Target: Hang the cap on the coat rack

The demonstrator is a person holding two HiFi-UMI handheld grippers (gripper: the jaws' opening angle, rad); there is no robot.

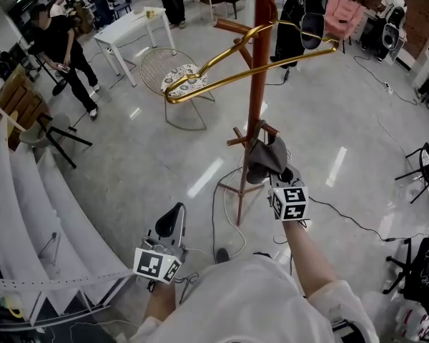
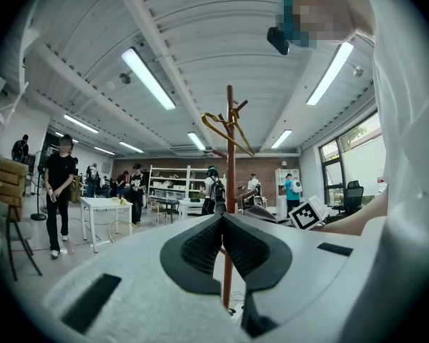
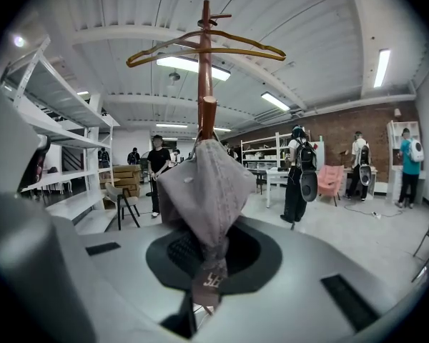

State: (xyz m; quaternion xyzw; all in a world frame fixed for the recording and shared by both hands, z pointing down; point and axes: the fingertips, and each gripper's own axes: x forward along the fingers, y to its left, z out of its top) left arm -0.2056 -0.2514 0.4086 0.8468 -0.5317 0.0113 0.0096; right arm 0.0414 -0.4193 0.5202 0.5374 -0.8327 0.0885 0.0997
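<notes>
The grey cap hangs bunched against a low peg of the red-brown coat rack. My right gripper is shut on the cap's lower edge. In the right gripper view the cap rises from between the jaws of that gripper, and a wooden peg pokes out just above its top. A gold hanger rests across the top of the rack. My left gripper is held low and left of the rack's foot, shut with nothing in it; its jaws face the pole.
White shelving runs along the left. A wire chair and a white table stand behind the rack, with several people around the room. Cables lie by the rack's foot. Black chairs stand at the right.
</notes>
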